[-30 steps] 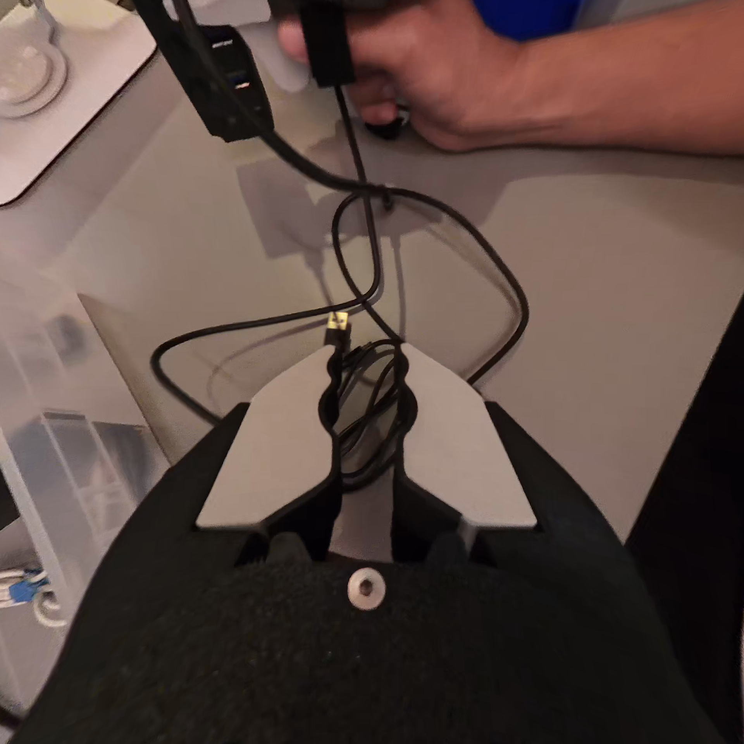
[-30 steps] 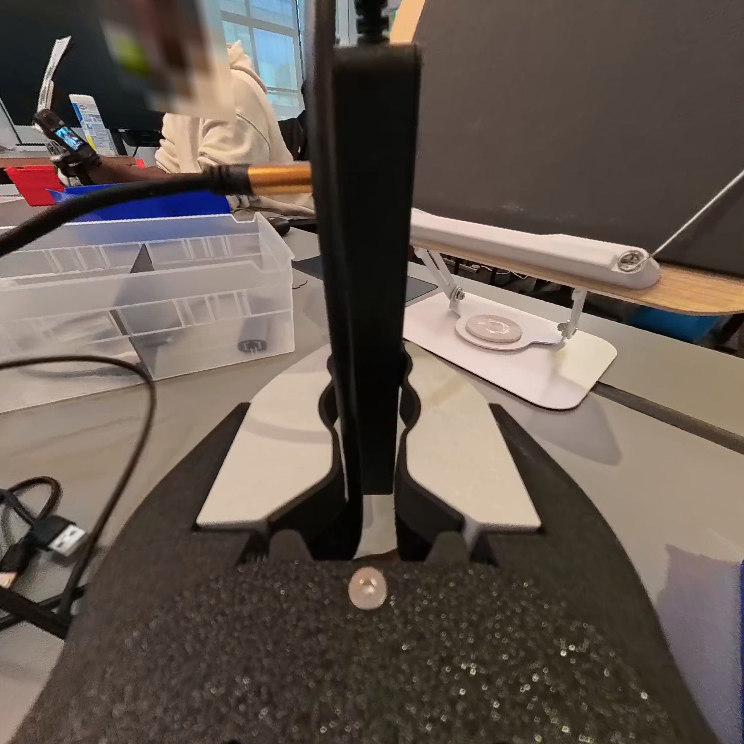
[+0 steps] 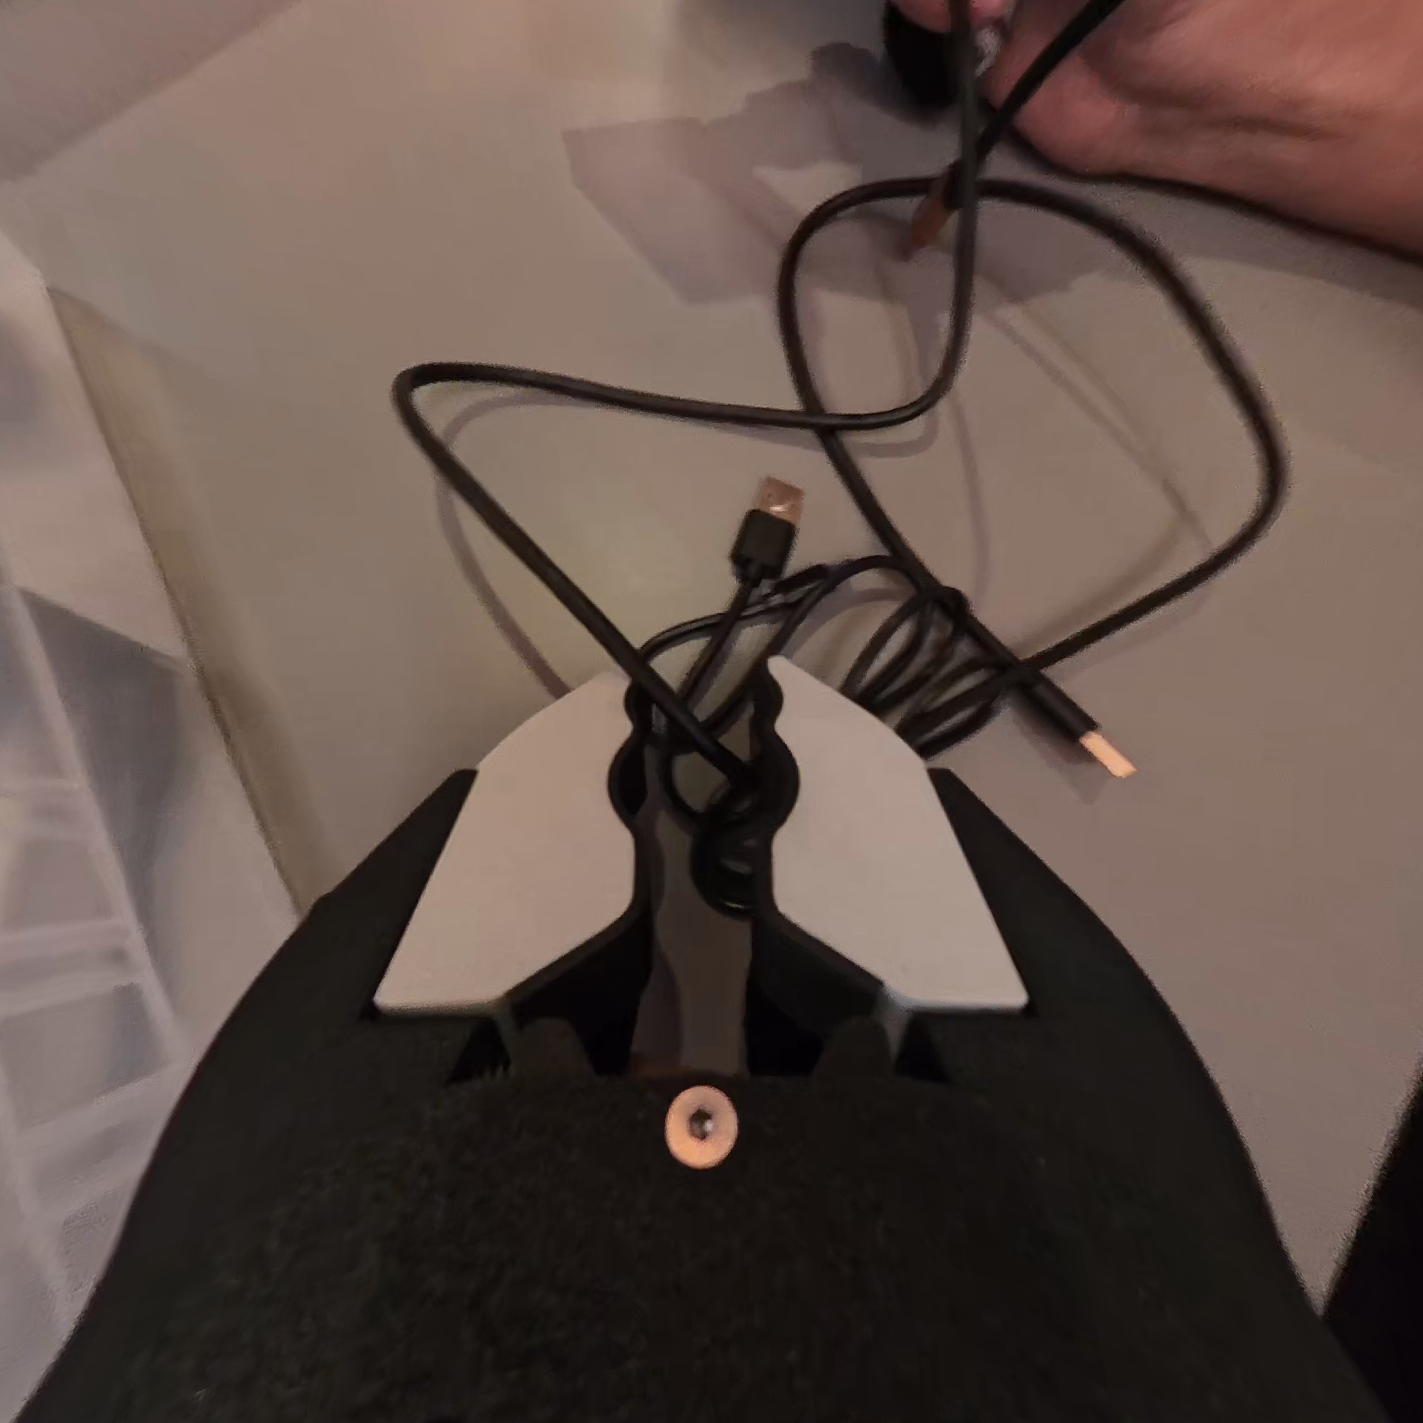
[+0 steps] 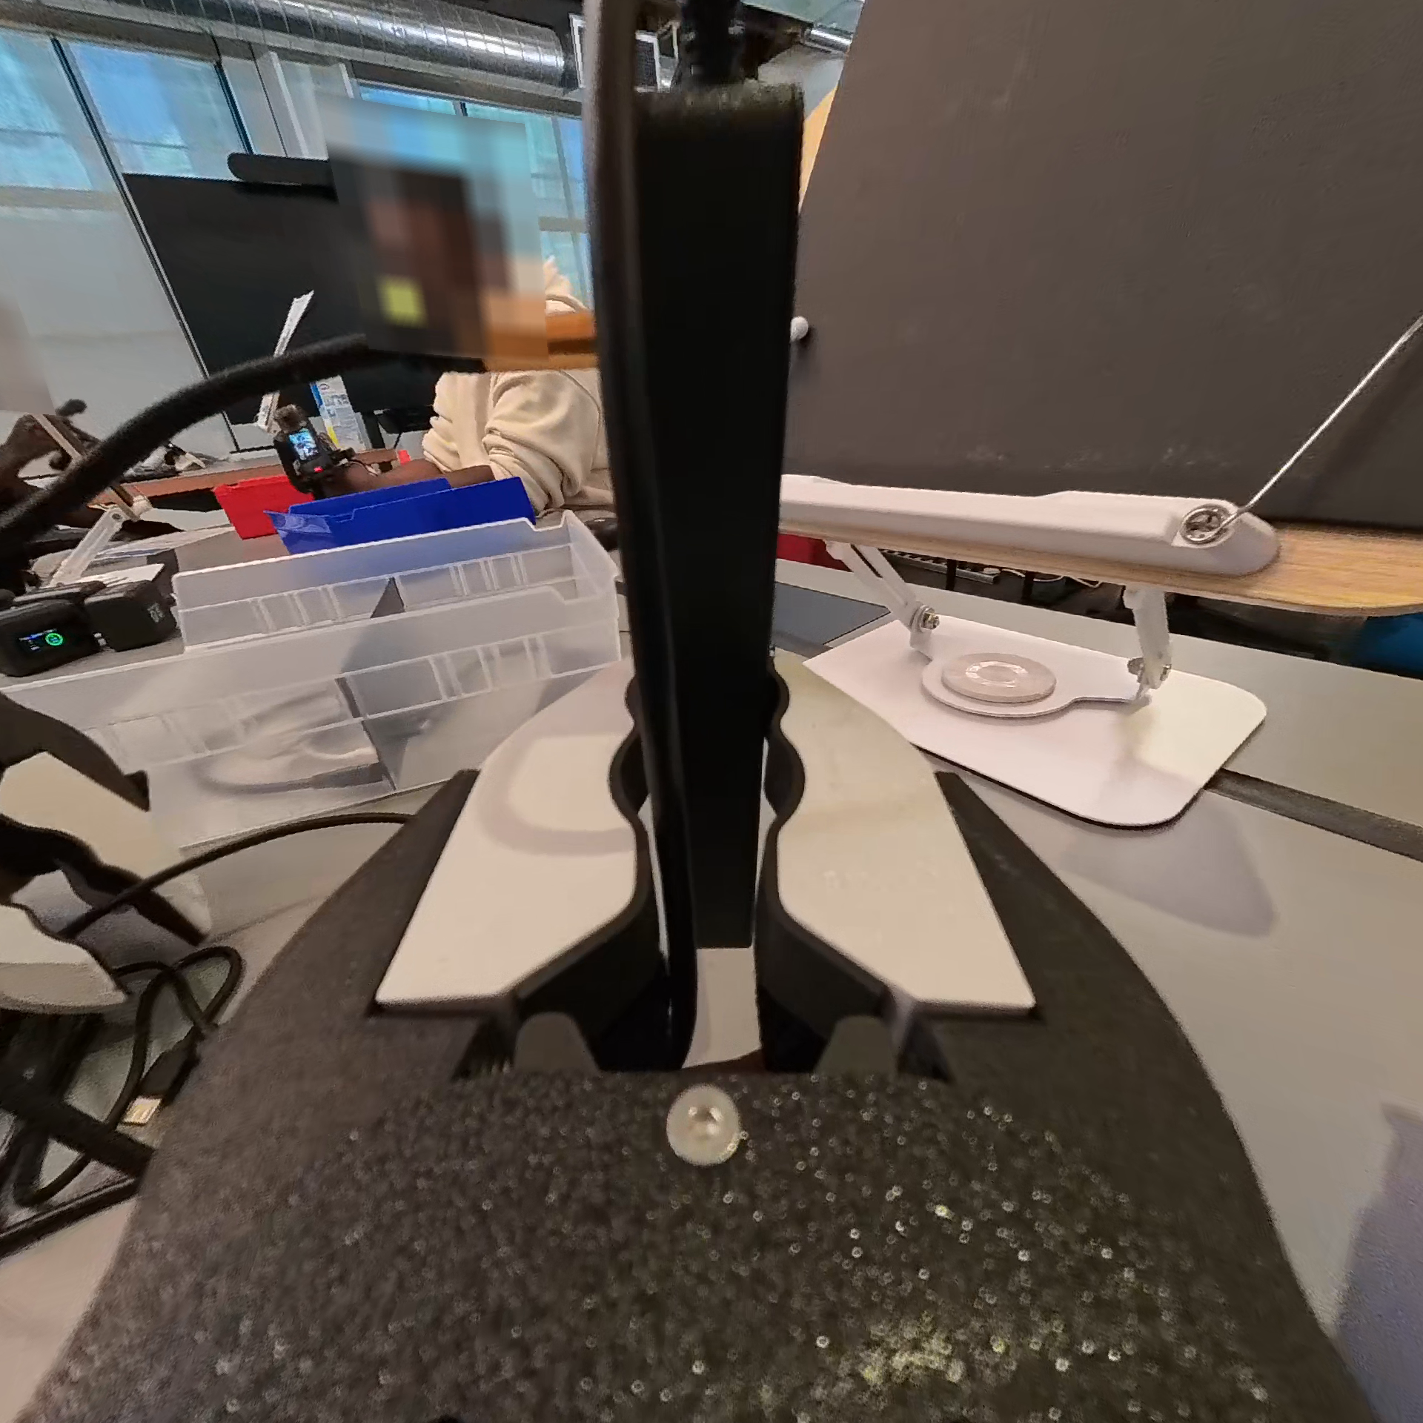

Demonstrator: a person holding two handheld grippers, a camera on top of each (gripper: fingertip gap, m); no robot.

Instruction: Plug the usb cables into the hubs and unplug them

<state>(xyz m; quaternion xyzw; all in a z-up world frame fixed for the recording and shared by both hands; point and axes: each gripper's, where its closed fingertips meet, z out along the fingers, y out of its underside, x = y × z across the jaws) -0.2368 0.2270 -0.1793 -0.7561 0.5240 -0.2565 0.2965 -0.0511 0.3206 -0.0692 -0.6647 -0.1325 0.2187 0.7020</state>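
Grey tabletop [image 3: 385, 308] fills my left wrist view, with an office of windows and desks behind it in the right view. My left gripper [image 3: 704, 693] has its fingers a little apart, hanging above a tangle of black cable [image 3: 847, 416]; I cannot tell whether it pinches any strand. One USB plug [image 3: 770, 523] points away just beyond the fingertips. A second plug [image 3: 1105, 758] lies on the table to the right, beside a coiled bundle [image 3: 924, 662]. At far right a hand [image 3: 1201, 100] rests on the table, with cable running up to it.

My right gripper [image 4: 704, 693] is clamped on a black hub [image 4: 701, 462], held upright between the fingers, along with a thin cable against its left side. A clear plastic organiser [image 4: 385, 616] sits far left, with a blue bin [image 4: 408, 516] and a red bin [image 4: 250, 504] behind it. A white stand [image 4: 1039, 716] sits far right. More cable lies near left, with a plug [image 4: 146, 1109] on the table.
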